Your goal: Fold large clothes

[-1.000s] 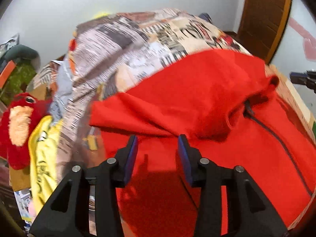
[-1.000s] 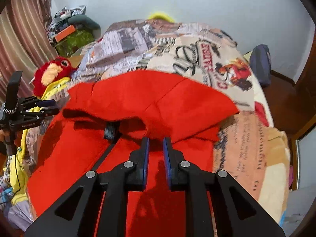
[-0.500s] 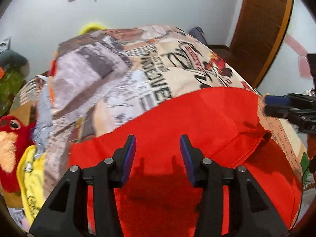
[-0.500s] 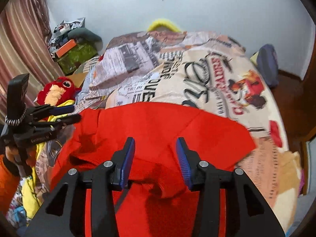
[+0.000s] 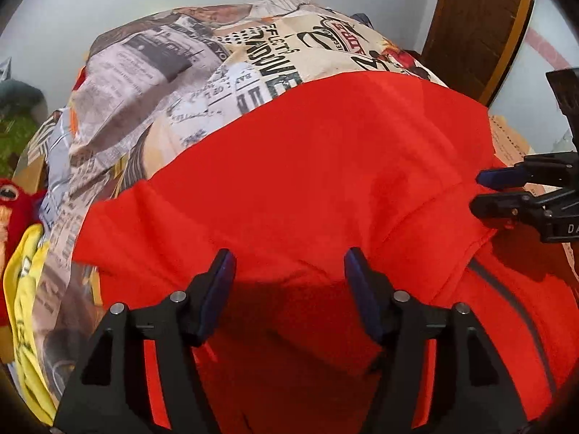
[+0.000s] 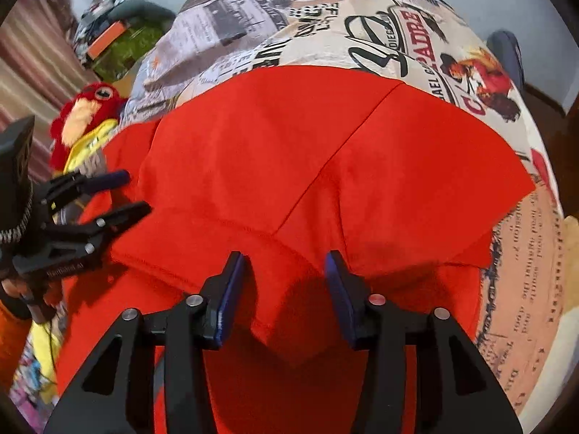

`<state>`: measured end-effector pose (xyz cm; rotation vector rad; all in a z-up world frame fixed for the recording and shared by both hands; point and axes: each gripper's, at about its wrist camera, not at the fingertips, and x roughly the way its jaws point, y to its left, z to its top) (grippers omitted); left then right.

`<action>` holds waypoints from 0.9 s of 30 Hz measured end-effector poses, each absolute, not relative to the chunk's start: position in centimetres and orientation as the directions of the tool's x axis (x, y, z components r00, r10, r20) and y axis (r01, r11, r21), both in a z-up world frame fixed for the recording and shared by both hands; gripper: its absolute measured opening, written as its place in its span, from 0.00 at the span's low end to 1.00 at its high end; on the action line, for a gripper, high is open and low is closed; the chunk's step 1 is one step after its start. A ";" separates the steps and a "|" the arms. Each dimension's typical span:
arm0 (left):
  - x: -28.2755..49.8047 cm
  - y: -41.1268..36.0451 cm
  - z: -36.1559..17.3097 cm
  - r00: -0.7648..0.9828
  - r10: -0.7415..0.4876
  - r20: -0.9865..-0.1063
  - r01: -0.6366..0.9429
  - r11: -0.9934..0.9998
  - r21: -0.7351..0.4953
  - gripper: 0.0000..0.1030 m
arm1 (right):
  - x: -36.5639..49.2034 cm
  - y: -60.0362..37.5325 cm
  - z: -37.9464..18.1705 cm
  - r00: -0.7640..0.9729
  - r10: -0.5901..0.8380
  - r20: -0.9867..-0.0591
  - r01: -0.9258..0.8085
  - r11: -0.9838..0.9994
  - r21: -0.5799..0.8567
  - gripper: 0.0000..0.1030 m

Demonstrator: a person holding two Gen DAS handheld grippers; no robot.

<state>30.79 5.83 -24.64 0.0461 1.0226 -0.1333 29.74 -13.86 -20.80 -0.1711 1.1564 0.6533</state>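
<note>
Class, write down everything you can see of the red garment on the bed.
The red garment is a large, soft, fleece-like top, plain bright red with a straight seam across its folded upper layer. A dark zip line runs down one side. It lies folded over itself on the printed bedspread, rumpled at the fold. Neither gripper's opening jaws pinch it.

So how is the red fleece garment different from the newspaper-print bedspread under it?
The red fleece garment is plain, one colour; the newspaper-print bedspread is covered with text and pictures. The garment is folded over itself, with a dark zipper line; the bedspread lies spread beneath, reaching far beyond it. Both are soft cloth.
</note>
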 end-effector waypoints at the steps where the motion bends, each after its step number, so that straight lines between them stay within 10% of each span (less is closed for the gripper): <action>1: 30.3 6.0 -24.6 0.519 -0.092 -0.850 0.127 0.991 -0.030 0.63 | 29.4 -13.9 -20.7 0.247 0.383 -0.890 -0.564 0.804 0.189 0.45; 10: 26.4 7.2 -23.9 0.521 -0.071 -0.851 0.104 0.994 -0.020 0.70 | 26.6 -13.6 -20.6 0.326 0.266 -0.907 -0.577 0.816 0.033 0.68; 27: 23.1 17.8 -20.4 0.558 0.032 -0.829 -0.161 0.984 -0.070 0.70 | 26.1 -18.4 -15.5 0.432 0.309 -0.847 -0.462 0.883 0.086 0.68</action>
